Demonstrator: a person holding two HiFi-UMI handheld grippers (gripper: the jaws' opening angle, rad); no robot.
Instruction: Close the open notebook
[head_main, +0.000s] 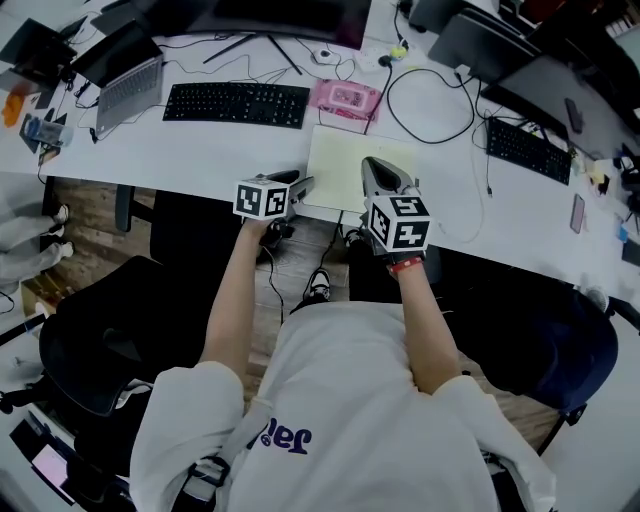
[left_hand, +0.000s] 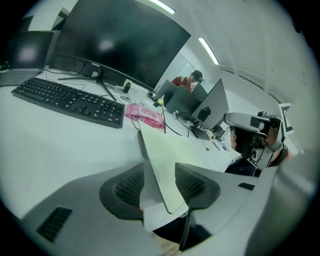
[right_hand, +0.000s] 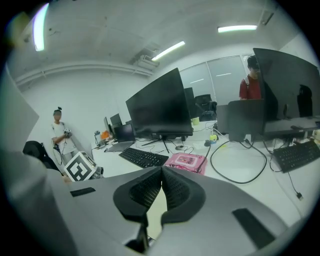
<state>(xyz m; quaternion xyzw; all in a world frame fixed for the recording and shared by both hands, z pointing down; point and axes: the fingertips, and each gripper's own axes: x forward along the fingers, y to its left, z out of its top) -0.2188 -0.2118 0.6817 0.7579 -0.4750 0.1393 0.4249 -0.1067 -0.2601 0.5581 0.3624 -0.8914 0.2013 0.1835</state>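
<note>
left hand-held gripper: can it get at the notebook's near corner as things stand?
Likely yes. The left hand-held gripper has its jaws open, with the near corner of the notebook between them, and nothing else sits in the way.

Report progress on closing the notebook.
Done, it seems: the notebook lies flat on the desk, one pale slab, cover down. In hand: the left gripper stands open around its near corner; the right gripper, jaws together, sits over it. Left: pull both grippers clear.
</note>
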